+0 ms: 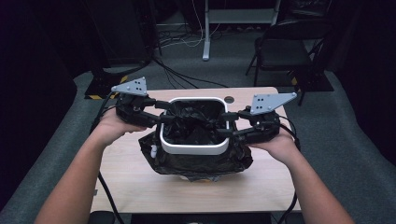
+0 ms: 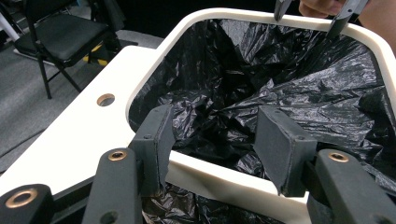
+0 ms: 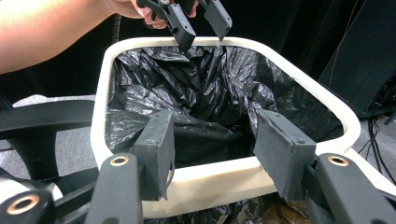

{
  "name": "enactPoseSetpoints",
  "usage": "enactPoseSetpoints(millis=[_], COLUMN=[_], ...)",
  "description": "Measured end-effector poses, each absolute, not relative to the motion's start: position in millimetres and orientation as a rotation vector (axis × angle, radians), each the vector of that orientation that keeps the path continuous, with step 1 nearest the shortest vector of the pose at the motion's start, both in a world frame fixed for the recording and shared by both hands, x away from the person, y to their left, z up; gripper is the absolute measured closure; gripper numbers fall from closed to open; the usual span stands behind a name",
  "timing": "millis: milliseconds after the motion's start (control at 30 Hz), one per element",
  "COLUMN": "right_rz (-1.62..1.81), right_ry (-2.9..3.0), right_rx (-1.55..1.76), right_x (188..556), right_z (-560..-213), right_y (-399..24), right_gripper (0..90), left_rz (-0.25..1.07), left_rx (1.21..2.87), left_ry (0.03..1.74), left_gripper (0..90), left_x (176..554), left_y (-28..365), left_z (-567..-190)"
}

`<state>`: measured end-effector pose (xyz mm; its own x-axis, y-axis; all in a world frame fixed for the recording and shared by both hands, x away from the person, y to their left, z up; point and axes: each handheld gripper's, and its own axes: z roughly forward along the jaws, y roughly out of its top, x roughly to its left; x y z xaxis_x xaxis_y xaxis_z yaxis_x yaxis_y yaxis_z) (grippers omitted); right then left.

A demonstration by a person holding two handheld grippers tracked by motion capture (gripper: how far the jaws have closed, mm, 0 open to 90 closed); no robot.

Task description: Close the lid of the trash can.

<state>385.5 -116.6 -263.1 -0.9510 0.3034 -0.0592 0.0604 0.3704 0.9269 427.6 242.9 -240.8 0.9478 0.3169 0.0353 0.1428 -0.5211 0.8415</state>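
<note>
- A white bin [image 1: 194,148] with rounded corners stood near the middle of the tabletop [image 1: 140,186], closer to its far edge.
- A black bag [image 1: 196,122] lined the inside of the bin, crumpled toward the bottom, and its loose edge spilled out over the tabletop around the base on the near side.
- The left gripper [image 1: 164,113] sat at the bin's left rim, jaws spread apart with one on each side of a stretch of rim; in the left gripper view [image 2: 212,140] the pads straddled the rim and bag without pinching either.
- The right gripper [image 1: 225,123] sat at the opposite rim, jaws likewise parted over the rim [image 3: 212,140] and clamping nothing.
- A round hole [image 1: 228,99] showed in the tabletop near its far edge, just behind the bin.
</note>
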Motion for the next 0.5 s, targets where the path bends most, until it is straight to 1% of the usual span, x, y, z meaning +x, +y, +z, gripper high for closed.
enactPoseSetpoints(millis=[100,200,500], right_rz=[1.607,1.591,1.57], right_ry=[2.411,2.413,2.385], right_rx=[0.329,0.336,0.364], right_x=[384.4,383.1,379.8], right_z=[-262.2,-260.6,-255.2], right_y=[-116.9,-118.8,-131.3], right_gripper=[46.5,45.6,45.2], left_rz=[0.238,0.286,0.331], left_rx=[2.133,2.161,2.126], left_ry=[0.335,0.367,0.431], left_gripper=[46.1,41.0,40.8], left_x=[426.8,424.7,415.4], left_y=[243.5,248.4,279.4], left_z=[-238.3,-234.7,-232.0])
